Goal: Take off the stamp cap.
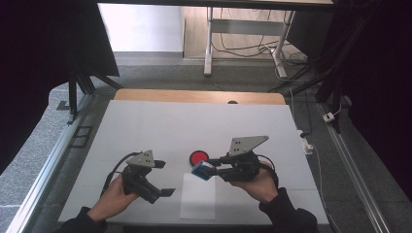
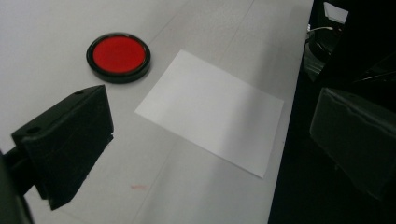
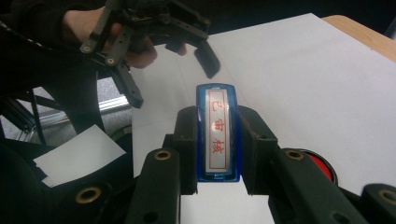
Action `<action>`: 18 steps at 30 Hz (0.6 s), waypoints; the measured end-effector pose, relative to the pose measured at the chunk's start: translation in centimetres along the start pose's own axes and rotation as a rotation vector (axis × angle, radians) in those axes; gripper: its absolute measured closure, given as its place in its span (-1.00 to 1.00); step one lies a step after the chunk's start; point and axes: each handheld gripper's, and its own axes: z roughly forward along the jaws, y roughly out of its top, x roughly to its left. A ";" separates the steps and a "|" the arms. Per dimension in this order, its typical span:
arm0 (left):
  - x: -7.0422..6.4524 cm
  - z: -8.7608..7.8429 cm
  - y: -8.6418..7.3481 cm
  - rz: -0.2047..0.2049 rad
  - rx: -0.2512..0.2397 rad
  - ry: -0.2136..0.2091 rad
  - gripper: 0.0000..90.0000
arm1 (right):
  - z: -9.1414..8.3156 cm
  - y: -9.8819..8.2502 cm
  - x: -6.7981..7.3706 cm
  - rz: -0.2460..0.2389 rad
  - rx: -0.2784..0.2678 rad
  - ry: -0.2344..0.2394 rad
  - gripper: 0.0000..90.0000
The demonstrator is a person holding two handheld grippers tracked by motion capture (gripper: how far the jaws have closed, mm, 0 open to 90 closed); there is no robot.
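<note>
A blue stamp point(image 1: 201, 171) with a white label and red characters point(image 3: 217, 133) is clamped between the jaws of my right gripper point(image 1: 212, 169) point(image 3: 218, 122), just above the table. Right behind it lies a round red ink pad point(image 1: 198, 157) point(image 2: 118, 56) point(image 3: 323, 166) in a black case. A white sheet of paper point(image 1: 197, 198) point(image 2: 212, 109) lies near the front edge, below the stamp. My left gripper point(image 1: 164, 178) point(image 2: 215, 109) hovers left of the sheet, its jaws wide apart with nothing between them. It shows again at the top of the right gripper view point(image 3: 177, 32).
A white mat point(image 1: 160, 126) covers the table, whose wooden edge point(image 1: 194, 96) shows at the back. Metal rails point(image 1: 46, 170) flank both sides. Desk legs and cables point(image 1: 243, 48) stand beyond. A loose white sheet point(image 3: 77, 156) lies off the table's edge.
</note>
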 end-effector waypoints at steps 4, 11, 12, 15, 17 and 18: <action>0.2 0.8 0.9 0.025 -0.002 -0.038 -1.00 | 0.0 0.1 0.2 -0.008 0.000 0.006 0.58; 0.5 2.6 2.4 0.079 0.003 -0.108 -1.00 | 0.1 0.1 0.3 -0.003 -0.002 0.019 0.58; 0.5 2.9 2.6 0.084 0.002 -0.116 -1.00 | 0.1 0.1 0.3 -0.003 -0.003 0.020 0.58; 0.7 3.5 3.1 0.109 0.005 -0.142 -1.00 | 0.1 0.1 0.3 -0.003 -0.004 0.025 0.58; 0.7 3.8 3.4 0.124 0.008 -0.153 -1.00 | 0.0 0.1 0.3 -0.003 -0.006 0.034 0.58; 0.7 4.0 3.5 0.133 0.008 -0.160 -1.00 | 0.1 0.1 0.3 -0.002 -0.008 0.038 0.58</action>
